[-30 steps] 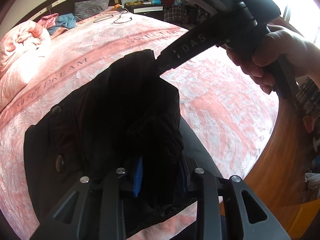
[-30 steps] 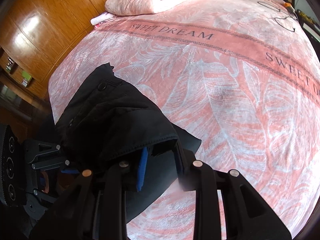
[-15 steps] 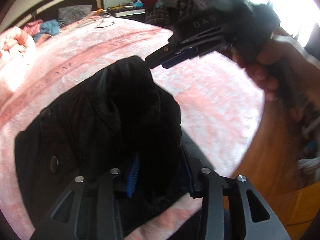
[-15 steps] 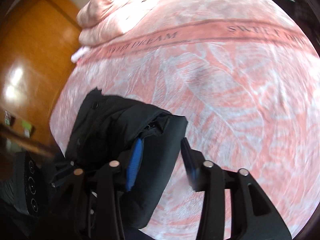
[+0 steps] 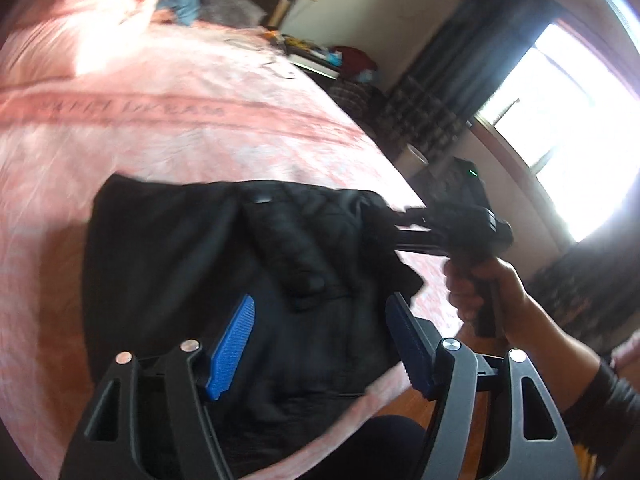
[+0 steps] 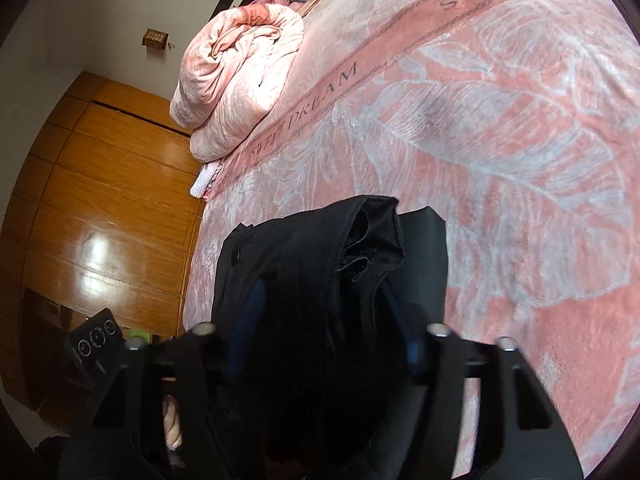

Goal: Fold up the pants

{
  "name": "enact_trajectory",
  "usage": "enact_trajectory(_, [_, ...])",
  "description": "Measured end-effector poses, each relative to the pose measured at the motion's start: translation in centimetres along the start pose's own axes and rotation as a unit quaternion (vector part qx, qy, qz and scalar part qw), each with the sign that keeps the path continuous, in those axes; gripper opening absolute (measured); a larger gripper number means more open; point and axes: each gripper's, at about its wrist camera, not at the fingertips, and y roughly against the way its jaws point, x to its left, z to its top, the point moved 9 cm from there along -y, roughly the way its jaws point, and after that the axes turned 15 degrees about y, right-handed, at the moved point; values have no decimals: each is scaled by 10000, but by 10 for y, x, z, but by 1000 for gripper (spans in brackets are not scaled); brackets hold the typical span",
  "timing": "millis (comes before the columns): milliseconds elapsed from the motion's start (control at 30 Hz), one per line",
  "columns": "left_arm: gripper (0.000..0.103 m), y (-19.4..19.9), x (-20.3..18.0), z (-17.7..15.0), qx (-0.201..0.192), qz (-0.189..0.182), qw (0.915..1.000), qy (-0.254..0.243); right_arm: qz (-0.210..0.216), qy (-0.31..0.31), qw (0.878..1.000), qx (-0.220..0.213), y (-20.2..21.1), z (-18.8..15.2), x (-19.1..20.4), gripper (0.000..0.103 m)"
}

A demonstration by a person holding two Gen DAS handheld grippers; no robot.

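The black pants (image 5: 208, 264) lie bunched and partly folded on the pink bedspread (image 5: 160, 120) near the bed's front edge. My left gripper (image 5: 320, 320) is open just above the pants, blue pads (image 5: 234, 340) apart with nothing between them. My right gripper (image 6: 324, 312) has a thick bunch of black pants fabric (image 6: 344, 264) between its fingers, which stand fairly wide. It shows in the left wrist view (image 5: 404, 220) at the pants' right end, held by a hand (image 5: 480, 292).
A rolled pink duvet (image 6: 236, 68) lies at the bed's left side. Wooden wardrobe panels (image 6: 100, 184) stand beyond it. Headboard and pillows (image 5: 224, 4), a cluttered nightstand (image 5: 332, 56) and a bright window (image 5: 580, 120) lie beyond. The bed edge (image 5: 432, 304) drops to wooden floor.
My left gripper has opened, let go of the pants and pulled back. My right gripper moved back onto the pants and has fabric between its fingers. The pants now lie flatter on the bed.
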Motion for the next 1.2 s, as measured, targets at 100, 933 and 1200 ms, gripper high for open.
enact_trajectory(100, [68, -3, 29, 1, 22, 188, 9994, 307, -102, -168, 9998, -61, -2, -7, -15, 16])
enact_trajectory(933, [71, -8, 34, -14, 120, 696, 9968, -386, -88, -910, 9937, -642, 25, -82, 20, 33])
enact_trajectory(1200, [71, -5, 31, -12, 139, 851, 9949, -526, -274, -873, 9922, -843, 54, -91, 15, 31])
